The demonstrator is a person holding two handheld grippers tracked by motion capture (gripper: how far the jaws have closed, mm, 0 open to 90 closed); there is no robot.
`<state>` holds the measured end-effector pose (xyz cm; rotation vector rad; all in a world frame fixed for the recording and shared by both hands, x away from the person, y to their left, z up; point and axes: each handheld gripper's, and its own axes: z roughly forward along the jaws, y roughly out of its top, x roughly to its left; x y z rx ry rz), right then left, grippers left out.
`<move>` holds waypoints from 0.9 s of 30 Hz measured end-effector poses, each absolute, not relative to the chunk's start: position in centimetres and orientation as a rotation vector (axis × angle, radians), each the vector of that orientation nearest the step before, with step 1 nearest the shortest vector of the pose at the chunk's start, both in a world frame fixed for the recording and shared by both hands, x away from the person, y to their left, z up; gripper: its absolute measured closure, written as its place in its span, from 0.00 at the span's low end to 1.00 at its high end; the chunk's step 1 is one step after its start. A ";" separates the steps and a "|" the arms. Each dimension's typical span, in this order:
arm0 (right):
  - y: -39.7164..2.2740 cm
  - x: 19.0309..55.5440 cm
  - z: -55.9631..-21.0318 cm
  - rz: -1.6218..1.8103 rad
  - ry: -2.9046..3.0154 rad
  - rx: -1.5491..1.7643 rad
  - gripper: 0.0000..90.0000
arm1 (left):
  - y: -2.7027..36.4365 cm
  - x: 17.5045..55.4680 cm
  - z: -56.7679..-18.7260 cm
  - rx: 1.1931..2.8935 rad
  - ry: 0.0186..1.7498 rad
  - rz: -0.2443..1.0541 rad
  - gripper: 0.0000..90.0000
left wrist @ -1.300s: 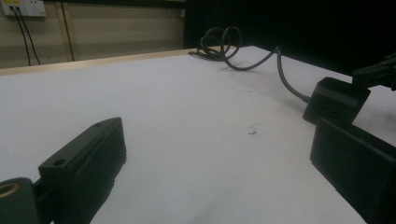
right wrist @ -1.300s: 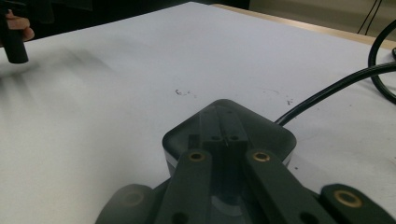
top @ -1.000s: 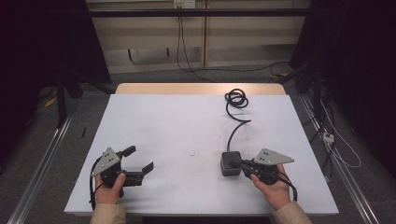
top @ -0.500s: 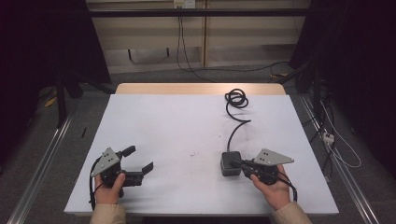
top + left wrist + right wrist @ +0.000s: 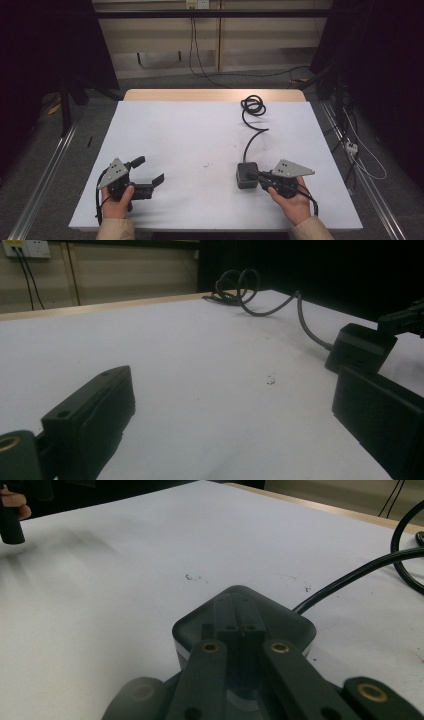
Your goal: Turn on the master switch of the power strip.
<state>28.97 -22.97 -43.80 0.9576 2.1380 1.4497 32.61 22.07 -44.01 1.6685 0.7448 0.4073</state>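
Observation:
A dark grey box (image 5: 243, 181) lies on the white table (image 5: 200, 130), right of the middle near the front. Its black cable (image 5: 248, 143) runs back to a coil (image 5: 252, 106) at the far edge. My right gripper (image 5: 253, 174) is shut, its tips lying over the top of the box (image 5: 292, 622); in the right gripper view the two jaws of that gripper (image 5: 241, 627) meet with nothing between them. My left gripper (image 5: 150, 170) rests at the front left, open and empty. The left gripper view shows that gripper (image 5: 235, 410) with bare table between wide jaws, and the box (image 5: 360, 347) off to the right.
Small dark specks (image 5: 207, 165) mark the table between the two hands. A wooden strip (image 5: 210, 94) edges the far side. Cables trail on the floor to the right (image 5: 355, 150). A wall socket (image 5: 196, 4) with leads sits behind the table.

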 end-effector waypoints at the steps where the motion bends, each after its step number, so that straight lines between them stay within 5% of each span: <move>1: -23.0 29.0 -43.8 1.445 2.139 0.957 1.00 | 22.1 32.6 -44.0 1.668 0.745 0.407 0.04; 27: -22.8 28.9 -43.8 1.430 2.137 0.966 1.00 | 22.1 32.6 -44.0 1.668 0.747 0.409 0.04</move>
